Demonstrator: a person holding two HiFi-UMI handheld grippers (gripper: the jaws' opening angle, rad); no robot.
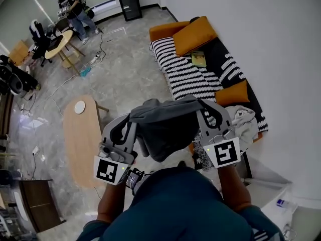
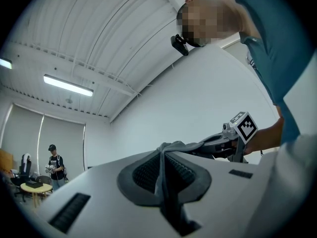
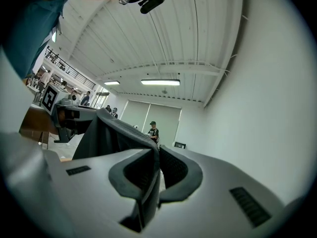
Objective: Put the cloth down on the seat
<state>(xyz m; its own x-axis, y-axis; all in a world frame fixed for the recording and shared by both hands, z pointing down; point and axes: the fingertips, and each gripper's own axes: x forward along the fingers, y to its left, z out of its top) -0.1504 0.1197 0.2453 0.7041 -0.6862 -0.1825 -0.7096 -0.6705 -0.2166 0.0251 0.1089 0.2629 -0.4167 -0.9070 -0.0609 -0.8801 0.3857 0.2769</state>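
Observation:
A dark grey cloth [image 1: 165, 127] hangs in the air, stretched between my two grippers in front of the sofa. My left gripper [image 1: 131, 118] is shut on its left edge, and a thin fold [image 2: 161, 170] is pinched between the pads. My right gripper [image 1: 202, 107] is shut on the right edge, where the cloth [image 3: 111, 133] runs down between the jaws. The sofa seat [image 1: 188, 79], with a black-and-white striped cover, lies beyond and to the right of the cloth. Each gripper view shows the other gripper at the far end of the cloth.
Orange cushions [image 1: 194, 34] and a green booklet [image 1: 198, 58] lie on the sofa, with a pale crumpled cloth [image 1: 244, 120] at its near end. A long oval wooden table [image 1: 83, 139] stands to the left. A person [image 1: 70, 6] stands far back by a round table.

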